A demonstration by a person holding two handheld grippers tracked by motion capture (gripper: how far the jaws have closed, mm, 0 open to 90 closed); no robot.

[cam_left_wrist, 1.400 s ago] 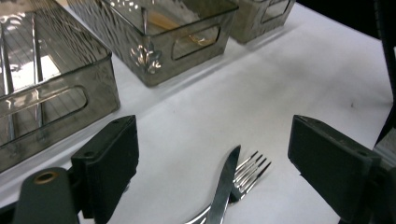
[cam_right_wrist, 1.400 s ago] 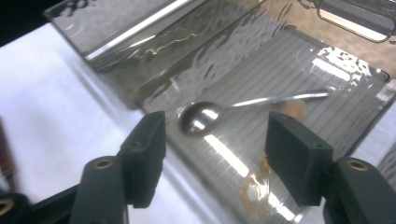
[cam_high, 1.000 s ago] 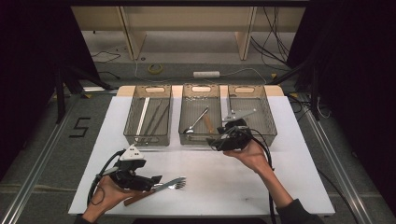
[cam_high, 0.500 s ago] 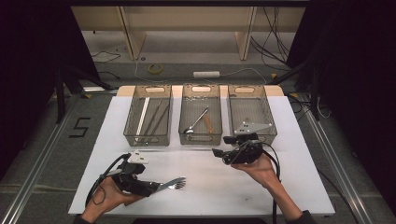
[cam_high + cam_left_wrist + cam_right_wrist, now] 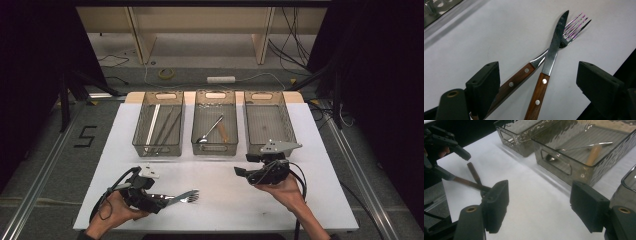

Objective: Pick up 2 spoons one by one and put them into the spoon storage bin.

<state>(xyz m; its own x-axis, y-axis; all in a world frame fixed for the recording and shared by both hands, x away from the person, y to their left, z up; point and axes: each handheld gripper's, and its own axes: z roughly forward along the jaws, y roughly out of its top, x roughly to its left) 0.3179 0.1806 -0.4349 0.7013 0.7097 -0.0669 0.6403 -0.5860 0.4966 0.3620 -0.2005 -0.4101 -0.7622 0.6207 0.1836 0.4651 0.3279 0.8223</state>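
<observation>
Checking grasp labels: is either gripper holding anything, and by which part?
Nothing is held. The left gripper has open jaws either side of the wooden handles of the fork and knife, not pressing them. The right gripper is open and empty.

A white table (image 5: 320,200) is seen, on which three clear bins are placed side by side along the far edge: a left bin (image 5: 159,125), a middle bin (image 5: 215,124) and a right bin (image 5: 269,122). Near the front left, a fork (image 5: 574,27) and a knife (image 5: 552,52) with wooden handles are laid crossed on the surface.
</observation>
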